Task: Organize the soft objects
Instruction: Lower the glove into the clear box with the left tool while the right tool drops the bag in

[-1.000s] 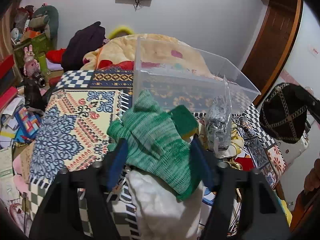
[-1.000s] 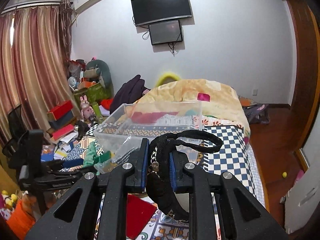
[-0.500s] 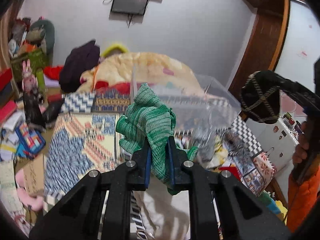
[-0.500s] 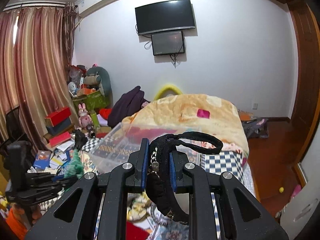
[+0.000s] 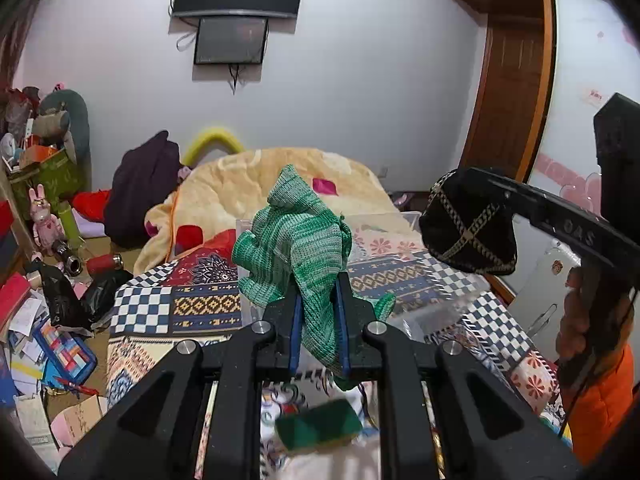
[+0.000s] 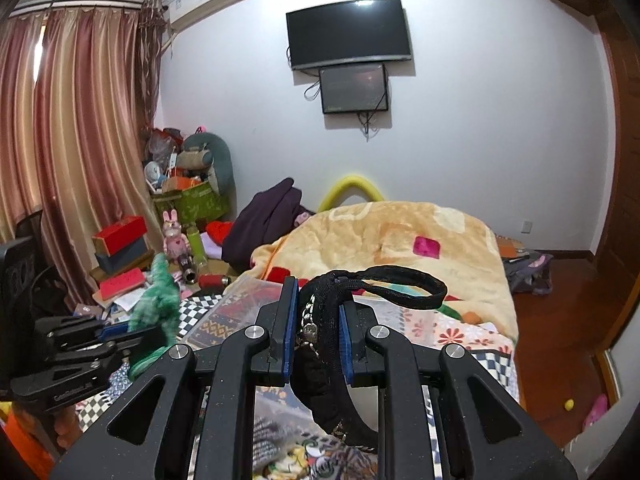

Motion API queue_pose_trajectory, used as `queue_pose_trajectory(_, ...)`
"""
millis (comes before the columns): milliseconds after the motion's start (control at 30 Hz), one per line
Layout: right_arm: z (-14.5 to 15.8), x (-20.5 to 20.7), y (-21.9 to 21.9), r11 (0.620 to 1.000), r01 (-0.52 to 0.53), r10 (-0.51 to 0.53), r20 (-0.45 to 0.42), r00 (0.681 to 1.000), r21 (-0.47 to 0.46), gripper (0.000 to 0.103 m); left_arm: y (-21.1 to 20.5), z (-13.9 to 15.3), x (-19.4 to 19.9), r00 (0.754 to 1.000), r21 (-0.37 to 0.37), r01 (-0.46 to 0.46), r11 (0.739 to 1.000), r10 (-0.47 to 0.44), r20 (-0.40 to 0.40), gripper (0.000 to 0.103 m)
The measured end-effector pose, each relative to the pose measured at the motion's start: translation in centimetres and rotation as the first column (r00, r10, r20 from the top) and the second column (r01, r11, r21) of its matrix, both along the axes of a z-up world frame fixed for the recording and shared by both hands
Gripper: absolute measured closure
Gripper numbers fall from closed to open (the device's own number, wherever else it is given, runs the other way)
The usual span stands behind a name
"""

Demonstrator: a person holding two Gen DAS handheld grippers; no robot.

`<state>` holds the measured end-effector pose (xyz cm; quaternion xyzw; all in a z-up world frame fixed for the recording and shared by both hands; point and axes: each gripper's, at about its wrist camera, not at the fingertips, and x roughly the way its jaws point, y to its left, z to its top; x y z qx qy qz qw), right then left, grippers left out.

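Note:
My left gripper (image 5: pixel 319 300) is shut on a green knitted cloth (image 5: pixel 296 240) and holds it up above the bed, in front of the clear plastic bin (image 5: pixel 404 276). The cloth also shows at the left of the right wrist view (image 6: pixel 158 300). My right gripper (image 6: pixel 318 312) is shut on a black cap (image 6: pixel 328 356) with gold trim, which hangs between the fingers over the bin (image 6: pixel 248 292). The cap also shows at the right of the left wrist view (image 5: pixel 468 228), held in the air. A green sponge (image 5: pixel 318 424) lies on the bed below my left gripper.
A patterned quilt (image 5: pixel 180 300) covers the bed, with a yellow blanket (image 5: pixel 240 184) heaped behind the bin. Boxes, toys and papers (image 5: pixel 36 280) clutter the floor at the left. A wooden door (image 5: pixel 512 92) stands at the right.
My left gripper has shut on the green cloth and lifted it off the pile. My right gripper has risen slightly with the cap, toward the bin.

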<state>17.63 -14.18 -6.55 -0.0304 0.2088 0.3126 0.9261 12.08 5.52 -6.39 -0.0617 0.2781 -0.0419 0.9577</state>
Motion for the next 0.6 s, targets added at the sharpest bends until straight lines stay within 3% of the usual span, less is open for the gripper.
queue_pose_trajectory(133, -1.4, 1.3, 1.1, 0.999, -0.010, 0.009, -0.040, 0.999, -0.037, 0.087, 0.0, -1.1, 2.9, 0.999, 0.025, 0.003, 1.000, -0.002, -0.051, 0.089)
queue_pose_trajectory(333, -4.2, 3.1, 1.9, 0.994, -0.007, -0.006, -0.117, 0.993, -0.111, 0.087, 0.1, -3.5, 5.8, 0.991, 0.004, 0.023, 1.000, -0.022, -0.134, 0.089)
queue_pose_trajectory(600, -5.8, 3.8, 1.5, 0.987, -0.011, -0.019, -0.190, 0.982, -0.157, 0.087, -0.7, -5.1, 8.0, 0.979, 0.027, 0.042, 0.999, -0.036, -0.199, 0.088)
